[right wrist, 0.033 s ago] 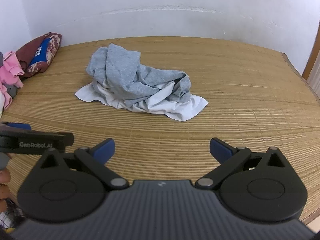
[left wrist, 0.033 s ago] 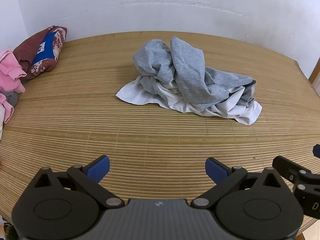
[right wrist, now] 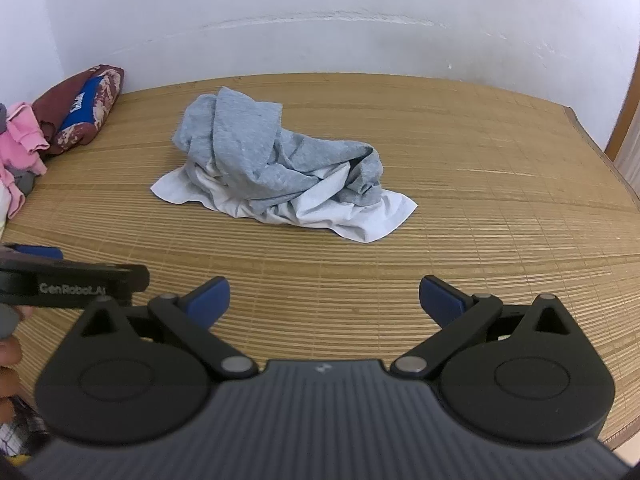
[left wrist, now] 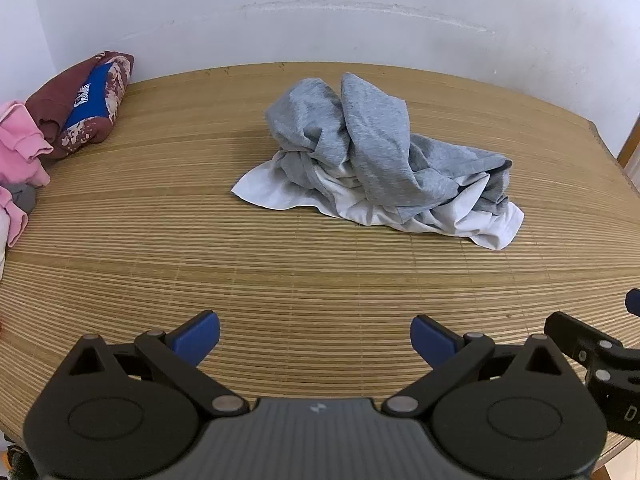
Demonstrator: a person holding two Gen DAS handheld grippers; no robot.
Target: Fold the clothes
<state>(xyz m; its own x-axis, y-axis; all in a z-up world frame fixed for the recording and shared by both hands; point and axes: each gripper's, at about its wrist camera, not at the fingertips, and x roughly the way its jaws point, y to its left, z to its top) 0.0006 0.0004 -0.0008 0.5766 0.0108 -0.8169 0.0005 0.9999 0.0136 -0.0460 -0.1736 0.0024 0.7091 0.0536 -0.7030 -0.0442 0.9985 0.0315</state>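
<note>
A crumpled grey and white garment (left wrist: 376,160) lies in a heap on the bamboo mat (left wrist: 280,280), in the middle, well ahead of both grippers; it also shows in the right wrist view (right wrist: 276,168). My left gripper (left wrist: 315,338) is open and empty, low over the mat's near part. My right gripper (right wrist: 324,298) is open and empty too, beside the left one. Each gripper shows at the edge of the other's view, the right gripper (left wrist: 596,354) and the left gripper (right wrist: 68,282).
A folded maroon garment with a blue print (left wrist: 82,104) and pink clothes (left wrist: 20,148) lie at the mat's far left. A white wall (left wrist: 320,12) stands behind the mat. The mat's right edge (right wrist: 592,136) borders a door frame.
</note>
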